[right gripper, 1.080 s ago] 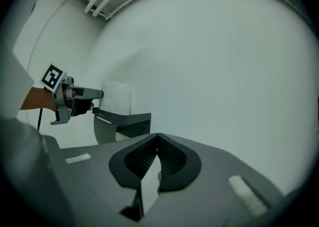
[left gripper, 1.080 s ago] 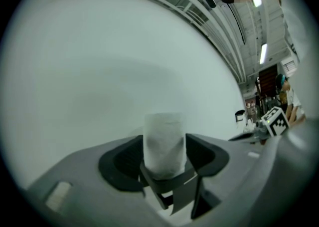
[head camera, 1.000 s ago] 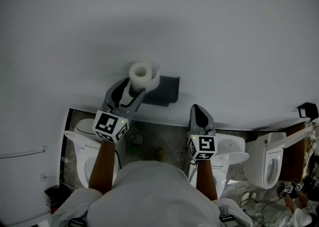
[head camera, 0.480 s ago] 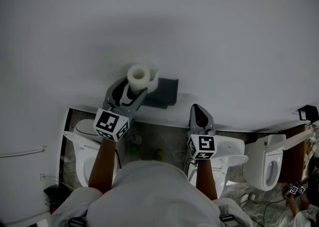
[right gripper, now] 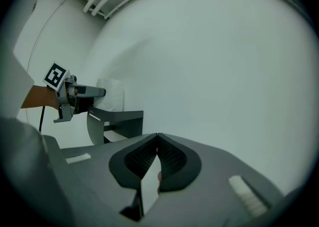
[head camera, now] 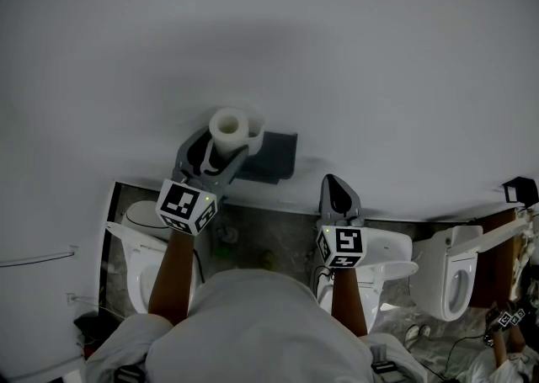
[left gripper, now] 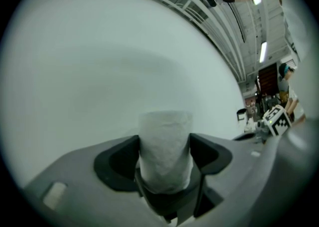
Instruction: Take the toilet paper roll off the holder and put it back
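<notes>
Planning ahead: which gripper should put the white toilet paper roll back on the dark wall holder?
Left. The left gripper has the white toilet paper roll between its opening jaws, beside the dark wall holder; right gripper shut, empty.

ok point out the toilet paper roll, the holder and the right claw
toilet paper roll (left gripper: pixel 164 146): left gripper view, on its papered side.
holder (head camera: pixel 274 158): head view, on its dark body to the right of the roll.
right claw (right gripper: pixel 157 138): right gripper view, where its closed fingertips meet.
</notes>
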Demonstrator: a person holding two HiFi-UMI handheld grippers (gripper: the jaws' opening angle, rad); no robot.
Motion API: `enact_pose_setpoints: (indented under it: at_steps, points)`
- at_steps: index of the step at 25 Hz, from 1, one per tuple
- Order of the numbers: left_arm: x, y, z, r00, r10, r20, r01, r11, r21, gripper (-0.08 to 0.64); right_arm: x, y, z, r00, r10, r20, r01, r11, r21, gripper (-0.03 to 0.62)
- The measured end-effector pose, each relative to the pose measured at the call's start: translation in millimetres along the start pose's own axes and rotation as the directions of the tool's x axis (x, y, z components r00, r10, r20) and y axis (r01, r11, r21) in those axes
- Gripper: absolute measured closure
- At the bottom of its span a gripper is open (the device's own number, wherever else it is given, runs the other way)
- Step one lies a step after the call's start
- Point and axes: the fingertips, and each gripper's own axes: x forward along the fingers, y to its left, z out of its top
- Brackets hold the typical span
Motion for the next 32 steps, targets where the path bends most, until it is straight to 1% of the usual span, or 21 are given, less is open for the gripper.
enact_pose_setpoints:
  at_steps: [10, 19, 22, 24, 32]
  points:
    - [16, -4, -1, 1.0, -0.02, 0.002, 0.02, 1.0, -0.006, 0.225, 0, -16, -2, 1.0, -0.023, -0.005, 0.023, 1.0, 0.002, 0.591]
    - [24, 3, -3, 1.0, -0.019, 0.011, 0.019, 1.0, -0.02, 0.212, 8, -16, -2, 1.0, -0.022, -0.007, 0.022, 1.0, 0.0, 0.591]
    - [21, 3, -1, 1.0, -0.014, 0.014, 0.014, 1.0, -0.024, 0.213, 6, -16, 0, 1.0, -0.023, -0.005, 0.023, 1.0, -0.001, 0.591]
    - [21, 4, -1, 1.0, -0.012, 0.016, 0.013, 1.0, -0.026, 0.23, 6, -16, -1, 1.0, -0.025, -0.006, 0.025, 1.0, 0.0, 0.591]
    - [19, 4, -1, 1.0, -0.014, 0.019, 0.014, 0.999, -0.031, 0.233, 0, -13, -2, 0.999, -0.033, -0.008, 0.033, 0.999, -0.001, 0.591]
